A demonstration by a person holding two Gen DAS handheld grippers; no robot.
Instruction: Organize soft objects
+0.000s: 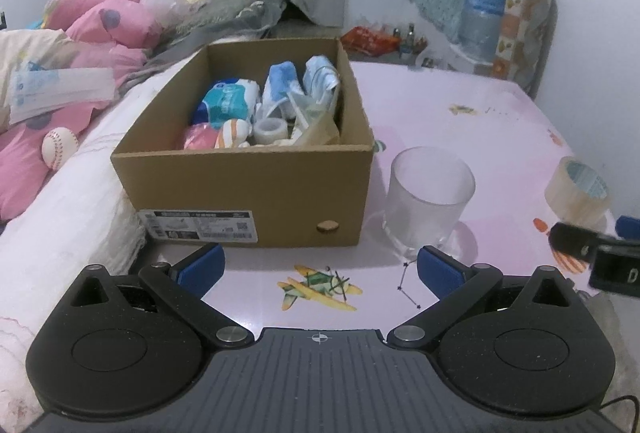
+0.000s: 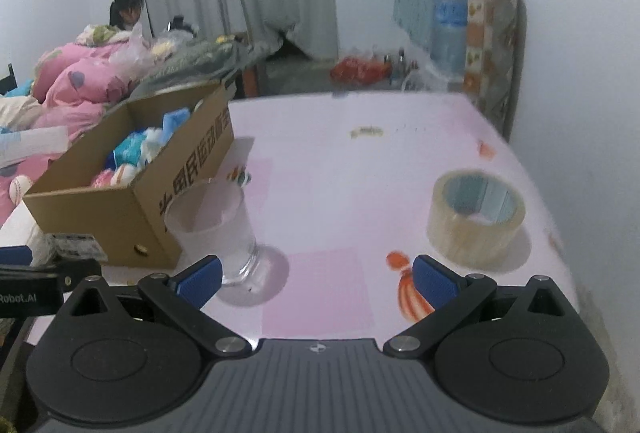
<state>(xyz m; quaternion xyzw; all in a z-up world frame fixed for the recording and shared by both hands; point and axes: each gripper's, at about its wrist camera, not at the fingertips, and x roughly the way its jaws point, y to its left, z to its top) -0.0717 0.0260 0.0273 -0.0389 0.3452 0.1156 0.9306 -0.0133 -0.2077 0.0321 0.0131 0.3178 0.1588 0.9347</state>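
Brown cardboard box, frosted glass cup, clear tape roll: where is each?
Brown cardboard box (image 1: pixel 256 189), left wrist view, front wall.
Frosted glass cup (image 1: pixel 428 205), left wrist view, side wall.
Clear tape roll (image 2: pixel 472 233), right wrist view, outer side.

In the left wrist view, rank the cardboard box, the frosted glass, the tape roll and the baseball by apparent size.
1. cardboard box, clearly largest.
2. frosted glass.
3. tape roll, partly cut off by the right gripper, so this place is unsure.
4. baseball, smallest, though it lies off to the side on the bedding.
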